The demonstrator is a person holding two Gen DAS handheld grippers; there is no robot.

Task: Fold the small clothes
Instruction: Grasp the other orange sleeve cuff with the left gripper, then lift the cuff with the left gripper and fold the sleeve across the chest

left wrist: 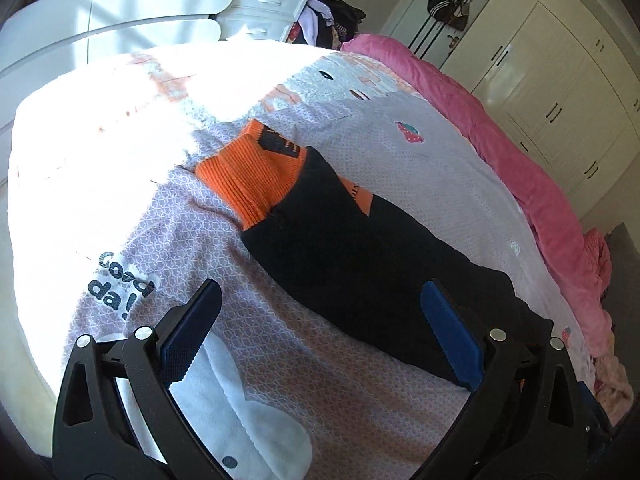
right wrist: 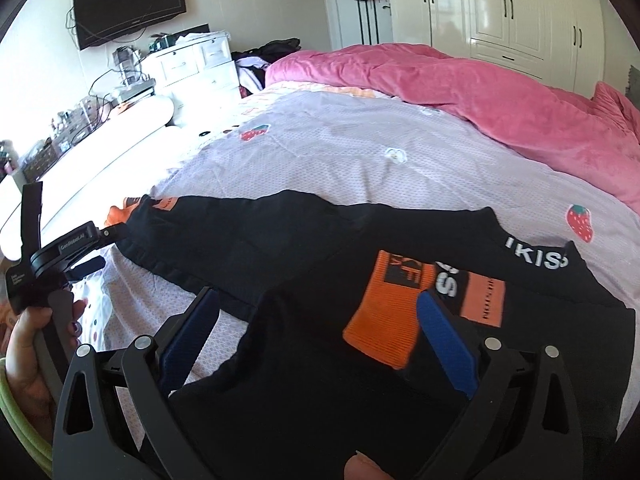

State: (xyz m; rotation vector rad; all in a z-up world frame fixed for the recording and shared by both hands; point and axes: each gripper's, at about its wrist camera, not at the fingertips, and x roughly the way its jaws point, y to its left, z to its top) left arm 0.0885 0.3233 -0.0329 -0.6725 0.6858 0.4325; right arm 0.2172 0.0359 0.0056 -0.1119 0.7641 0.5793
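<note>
A small black top (right wrist: 304, 240) with orange cuffs lies on the lilac bed sheet (right wrist: 360, 152). One sleeve is folded over its body, and that orange cuff (right wrist: 380, 324) rests beside white lettering. The other sleeve (left wrist: 352, 248) stretches out flat and ends in an orange cuff (left wrist: 248, 172). My left gripper (left wrist: 324, 328) is open just above that sleeve, with the right finger over the black cloth and the left finger over the sheet. My right gripper (right wrist: 320, 336) is open over the top's body, holding nothing. In the right wrist view, a hand holds the left gripper (right wrist: 80, 266) at the far left.
A pink duvet (right wrist: 480, 92) is bunched along the far side of the bed. White wardrobes (right wrist: 520, 8) line the wall behind it. White drawers (right wrist: 192, 60) and a cluttered desk stand past the bed's white footboard (left wrist: 120, 12), under a wall screen (right wrist: 128, 0).
</note>
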